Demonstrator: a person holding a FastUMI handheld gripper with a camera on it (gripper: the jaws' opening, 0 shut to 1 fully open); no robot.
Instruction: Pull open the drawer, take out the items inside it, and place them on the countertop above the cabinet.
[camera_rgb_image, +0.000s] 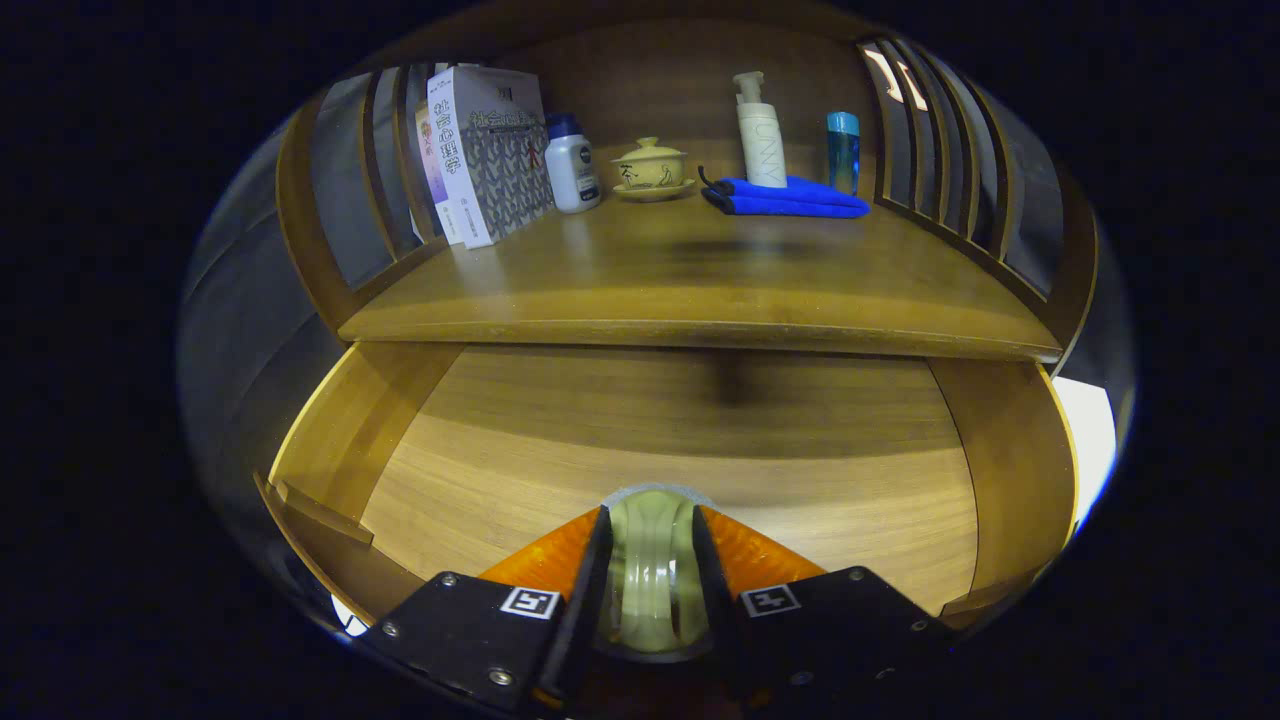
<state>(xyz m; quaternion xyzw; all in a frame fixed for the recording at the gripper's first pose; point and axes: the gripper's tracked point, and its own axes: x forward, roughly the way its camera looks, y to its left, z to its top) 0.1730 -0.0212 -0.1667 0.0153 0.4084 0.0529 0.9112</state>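
Claw (651, 565): both fingers are pressing on a pale greenish round item (650, 580), gripping it edge-on between them; it looks like a roll of tape or a small lid, though which is hard to tell.
Claw position: it is hovering over the front part of the open drawer, with the held item sitting above the drawer floor.
Drawer (690, 450): it is standing pulled well out beneath the countertop, its wooden floor showing bare wherever it is in sight; the strip under the fingers is hidden.
Countertop (690, 290): it is lying just beyond and above the drawer, its front half free for setting things down.
Already up top, at the back: books (487, 150), a white bottle (573, 165), a lidded yellow cup on a saucer (651, 168), a pump bottle (760, 135), a blue cloth (785, 197) and a blue tumbler (843, 150).
Progress: the opening seems done, and the picking out is under way.
Remaining: lifting the held item over the countertop's front edge and releasing it there; whether anything else is waiting in the drawer cannot be told.
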